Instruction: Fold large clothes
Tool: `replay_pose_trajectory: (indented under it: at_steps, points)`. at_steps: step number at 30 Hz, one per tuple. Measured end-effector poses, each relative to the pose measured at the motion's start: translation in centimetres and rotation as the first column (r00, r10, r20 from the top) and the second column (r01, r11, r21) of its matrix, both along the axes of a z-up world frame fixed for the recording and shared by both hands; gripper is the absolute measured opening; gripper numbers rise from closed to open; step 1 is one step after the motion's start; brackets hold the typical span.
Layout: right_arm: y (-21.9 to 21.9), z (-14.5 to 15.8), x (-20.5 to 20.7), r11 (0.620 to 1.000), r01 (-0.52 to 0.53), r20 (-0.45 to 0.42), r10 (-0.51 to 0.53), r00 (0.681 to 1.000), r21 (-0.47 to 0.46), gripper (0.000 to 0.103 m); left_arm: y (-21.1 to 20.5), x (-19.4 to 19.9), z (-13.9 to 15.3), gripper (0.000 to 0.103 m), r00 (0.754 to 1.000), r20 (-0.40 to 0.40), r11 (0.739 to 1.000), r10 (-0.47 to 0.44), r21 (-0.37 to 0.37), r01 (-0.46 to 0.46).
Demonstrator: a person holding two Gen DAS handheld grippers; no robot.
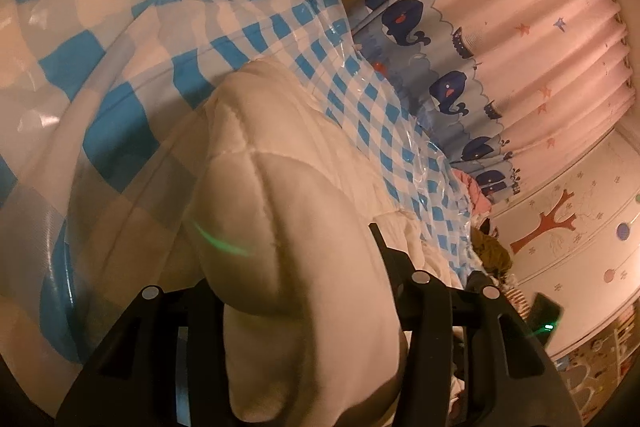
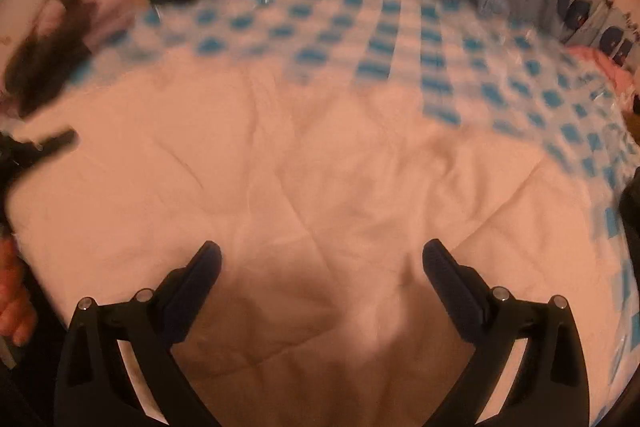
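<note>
A bunched fold of the white quilt [image 1: 288, 235] is clamped in the left tool [image 1: 304, 291]; the right tool [image 2: 322, 259] is held wide open, apparently just above it.

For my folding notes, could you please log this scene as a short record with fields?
item: white quilted garment
surface: blue checked plastic sheet
left gripper: shut on a thick fold of the garment
right gripper: open, empty, above the flat part of the garment
background: whale-print curtain
</note>
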State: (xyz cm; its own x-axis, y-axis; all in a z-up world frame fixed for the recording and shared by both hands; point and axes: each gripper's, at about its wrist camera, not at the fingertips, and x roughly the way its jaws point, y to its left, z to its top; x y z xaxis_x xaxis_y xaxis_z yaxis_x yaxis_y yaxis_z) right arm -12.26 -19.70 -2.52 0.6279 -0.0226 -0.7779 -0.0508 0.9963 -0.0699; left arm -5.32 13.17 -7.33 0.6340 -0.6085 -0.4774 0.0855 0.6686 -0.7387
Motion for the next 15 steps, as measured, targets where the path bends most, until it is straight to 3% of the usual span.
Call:
replay_pose_trajectory:
  at_steps: [2, 3, 7, 11, 13, 15]
  points:
    - [0.1, -3.3, 0.9, 0.999, -0.031, -0.103, 0.029, 0.994, -0.013, 0.098, -0.8, -0.4, 1.2, 0.042, 1.000, 0.028, 1.000, -0.006, 0.028, 0.005]
    - [0.0, -3.6, 1.0, 0.999, -0.035, -0.088, 0.034, 0.996, -0.008, 0.098, -1.5, -0.8, 2.1, 0.042, 0.999, 0.045, 0.999, -0.013, 0.049, 0.011]
    - [0.1, -3.4, 1.2, 0.999, -0.035, -0.101, 0.033, 0.994, -0.020, 0.098, -4.3, -2.2, 6.0, 0.042, 0.992, 0.121, 0.995, -0.031, 0.103, 0.018]
    - [-0.9, -3.0, 1.3, 0.998, -0.058, -0.127, 0.061, 0.990, 0.034, 0.098, -8.1, -3.0, 9.7, 0.042, 0.983, 0.170, 0.989, -0.066, 0.139, 0.042]
    - [-2.7, -1.9, 1.4, 0.981, -0.083, -0.163, 0.112, 0.980, 0.176, 0.098, -10.0, -3.5, 11.3, 0.042, 0.978, 0.190, 0.987, -0.080, 0.153, 0.051]
    - [-6.6, 0.0, 0.1, 0.868, -0.072, -0.108, 0.143, 0.984, 0.492, 0.098, -11.6, -3.9, 12.6, 0.042, 0.974, 0.205, 0.984, -0.096, 0.164, 0.063]
